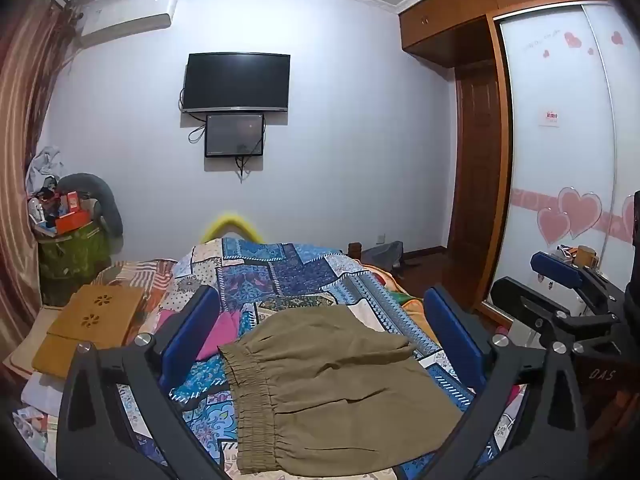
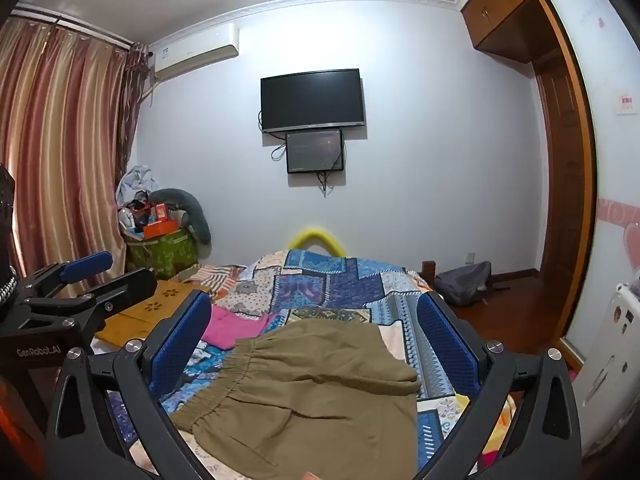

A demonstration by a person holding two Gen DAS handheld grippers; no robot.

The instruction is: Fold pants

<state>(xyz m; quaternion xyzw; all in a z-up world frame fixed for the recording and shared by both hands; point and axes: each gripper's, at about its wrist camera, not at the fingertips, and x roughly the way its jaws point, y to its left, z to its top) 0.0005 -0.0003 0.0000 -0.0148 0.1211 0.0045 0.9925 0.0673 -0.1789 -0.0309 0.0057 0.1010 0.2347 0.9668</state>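
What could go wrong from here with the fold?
1. The pants already lie partly folded, one leg over the other; a claw pinching only the top layer could pull the stack apart.
2. The quilt beneath is soft and rumpled, so a low pinch might catch it along with the pants.
3. Both claws, left and right, are open above the cloth and close side by side, so they may bump.
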